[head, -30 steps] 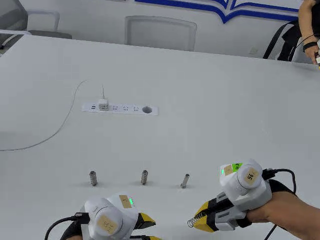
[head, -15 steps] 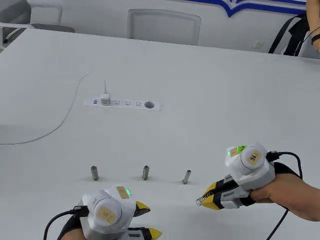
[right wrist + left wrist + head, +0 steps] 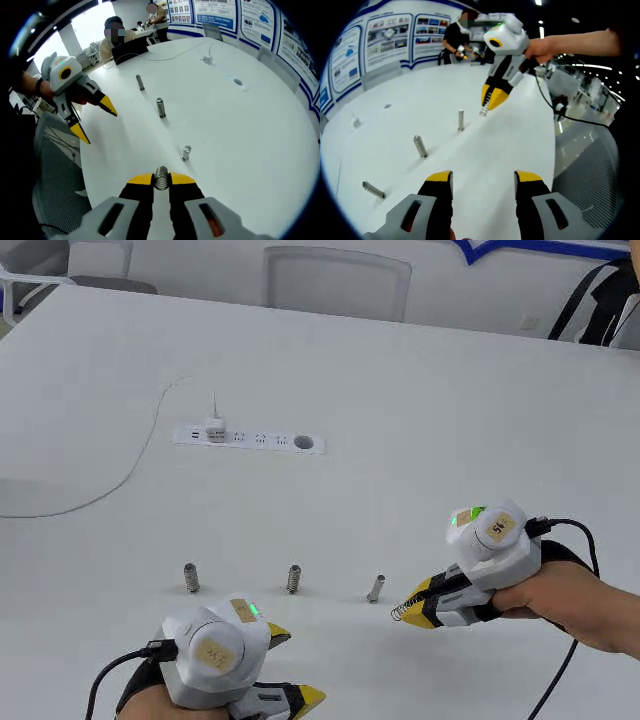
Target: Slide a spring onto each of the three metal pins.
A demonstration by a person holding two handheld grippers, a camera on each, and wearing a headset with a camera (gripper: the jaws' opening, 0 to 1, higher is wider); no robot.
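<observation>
One spring (image 3: 161,176) pinched: right hand-held gripper (image 3: 161,183) | left hand-held gripper (image 3: 483,176): jaws apart

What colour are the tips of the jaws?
Yellow, with black behind, on the left gripper; clearest in the left gripper view.

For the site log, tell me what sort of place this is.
Likely an office meeting or showroom space: a large white table with a power strip lying on it, a chair at its far edge, and display posters along the wall.
</observation>
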